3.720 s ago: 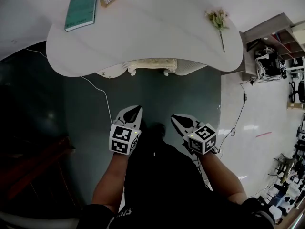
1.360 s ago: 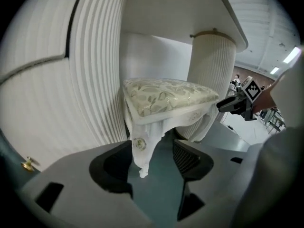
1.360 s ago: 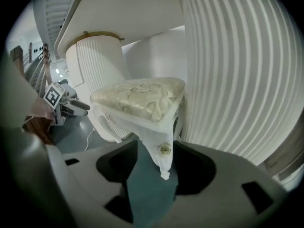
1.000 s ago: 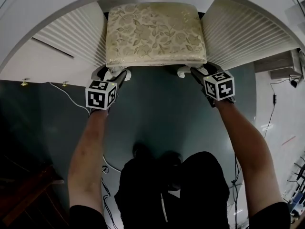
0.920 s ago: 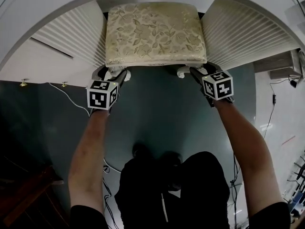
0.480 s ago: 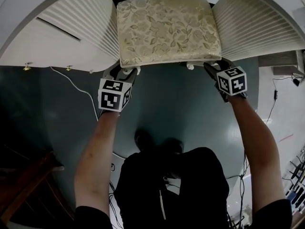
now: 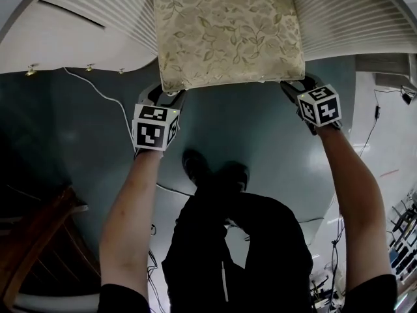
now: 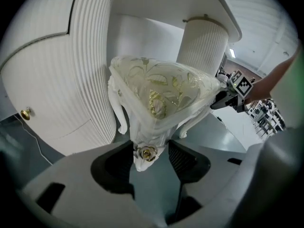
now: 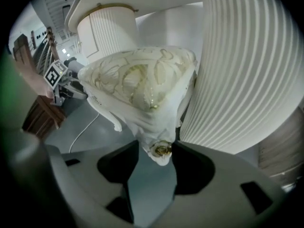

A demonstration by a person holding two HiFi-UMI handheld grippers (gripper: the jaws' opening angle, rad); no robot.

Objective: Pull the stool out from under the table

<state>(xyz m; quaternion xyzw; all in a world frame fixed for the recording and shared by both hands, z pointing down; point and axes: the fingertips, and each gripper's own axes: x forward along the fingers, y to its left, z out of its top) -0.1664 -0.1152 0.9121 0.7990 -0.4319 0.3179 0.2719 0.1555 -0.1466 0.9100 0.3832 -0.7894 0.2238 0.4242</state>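
The stool has a pale floral cushion and white carved legs, and stands between the table's two ribbed white pedestals. My left gripper is shut on its front-left corner, and the right gripper on its front-right corner. In the left gripper view a corner leg with a gold rose sits pinched between the jaws of the left gripper. The right gripper view shows the same at the other corner, with the right gripper around it. The stool's far legs are hidden.
Ribbed white table pedestals flank the stool at left and right. A white cable runs over the dark teal floor at left. Dark wooden furniture stands at lower left. The person's feet are behind the grippers.
The stool has slid toward me, out from between the pedestals, and both grippers have drawn back with it. The left jaws have closed onto its corner.
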